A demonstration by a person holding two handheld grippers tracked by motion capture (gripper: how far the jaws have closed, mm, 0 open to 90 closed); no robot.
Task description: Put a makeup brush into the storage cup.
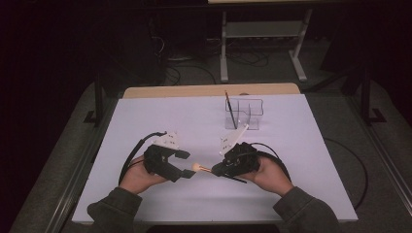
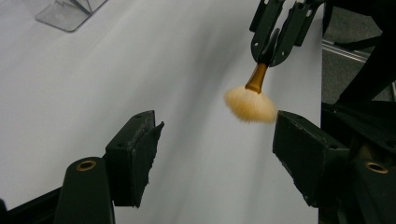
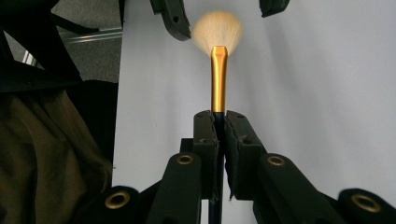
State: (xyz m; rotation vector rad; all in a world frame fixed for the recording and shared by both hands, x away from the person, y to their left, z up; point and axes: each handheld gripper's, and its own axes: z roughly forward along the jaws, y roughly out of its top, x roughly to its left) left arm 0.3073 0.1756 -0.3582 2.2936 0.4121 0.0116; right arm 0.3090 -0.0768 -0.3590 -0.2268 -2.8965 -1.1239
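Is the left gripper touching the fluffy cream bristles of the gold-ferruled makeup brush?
Cannot tell. In the left gripper view the bristles sit right at one pad of the open left gripper, with no plain gap or contact.

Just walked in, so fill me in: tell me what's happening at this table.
A person works two handheld tools over a white table. The right claw is shut on the handle of a makeup brush, bristles pointed at the left claw, which is open beside them. A clear organizer at the far side holds a thin brush.
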